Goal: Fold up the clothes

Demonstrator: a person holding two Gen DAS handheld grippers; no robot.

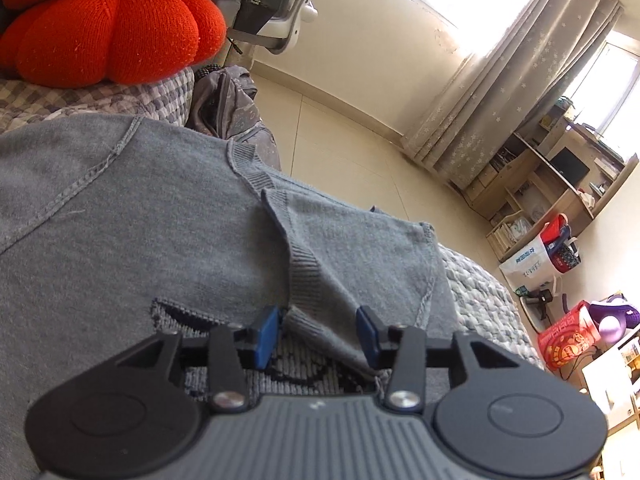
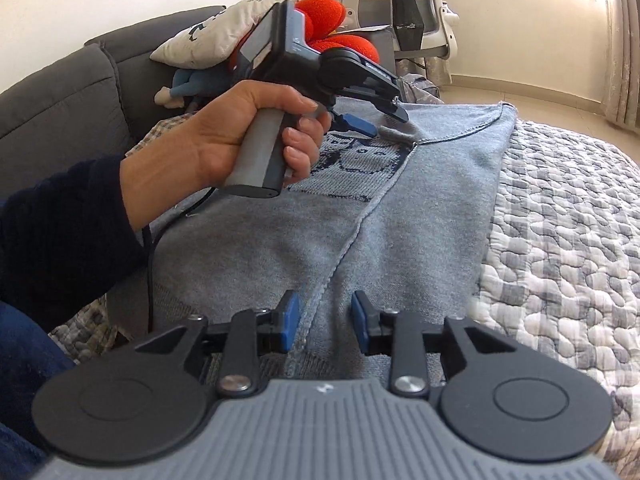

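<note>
A grey knit sweater [image 2: 400, 208] lies folded on a quilted bedspread [image 2: 560, 248], its dark knitted figure showing near the far end. The left gripper [image 1: 318, 334] has its blue pads spread, a ribbed cuff lying loose between them, apparently unpinched. The right gripper [image 2: 325, 326] is also spread, over a seam at the sweater's near edge. A red knitted cushion [image 1: 112, 32] sits far left on the sofa [image 2: 60, 112].

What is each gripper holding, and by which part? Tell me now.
Nothing is held. The left gripper has open fingers astride the grey sweater at its ribbed edge, pads not pressing. The right gripper is open over a folded edge.
</note>
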